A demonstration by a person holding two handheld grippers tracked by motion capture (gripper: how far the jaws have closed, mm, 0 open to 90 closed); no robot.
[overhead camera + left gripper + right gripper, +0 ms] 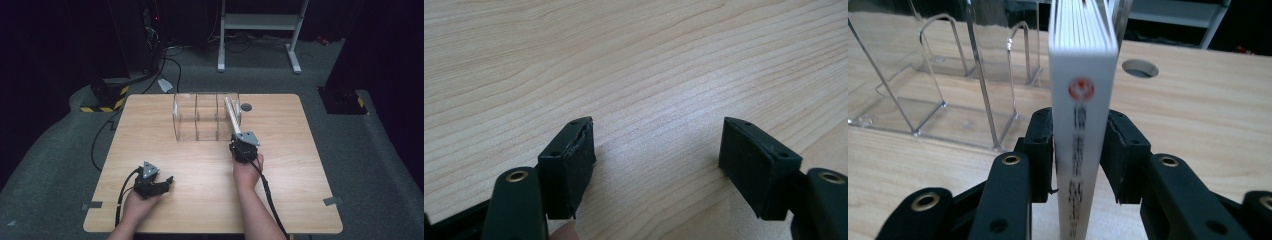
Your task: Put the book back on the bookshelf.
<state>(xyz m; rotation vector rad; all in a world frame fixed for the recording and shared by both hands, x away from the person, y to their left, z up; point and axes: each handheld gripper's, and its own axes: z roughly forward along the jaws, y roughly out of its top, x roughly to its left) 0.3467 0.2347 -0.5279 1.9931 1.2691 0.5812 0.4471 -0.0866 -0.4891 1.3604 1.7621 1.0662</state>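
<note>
The right claw (1077, 155) clamps a thin white book (1082, 100) by its spine end, one black pad pressed against each cover. The spine faces the claw's camera and carries a red round emblem above a column of blurred dark print. The book stands on edge and runs straight ahead of the claw, its page block pointing towards a clear plastic rack (938, 85) with upright dividers. In the right gripper view the rack lies ahead and to the left of the claw, its nearest divider just beside the book's left cover; whether the two touch cannot be told. A round hole (1140, 68) in the bench (1198, 110) lies ahead and to the right of the claw.

From the high view, the right claw (243, 141) sits at the near right corner of the rack (200, 117), and the book (232, 116) reaches forward from it along the rack's right end compartment, slanting slightly; whether it is inside the compartment or against its outer wall is unclear.

The left claw (161, 184) rests low over the bench (150, 125), well apart from the rack and behind and to the left of the right claw. In the left gripper view the left claw (656, 150) is spread wide with nothing between its pads, and bare wood grain shows ahead of it.
</note>
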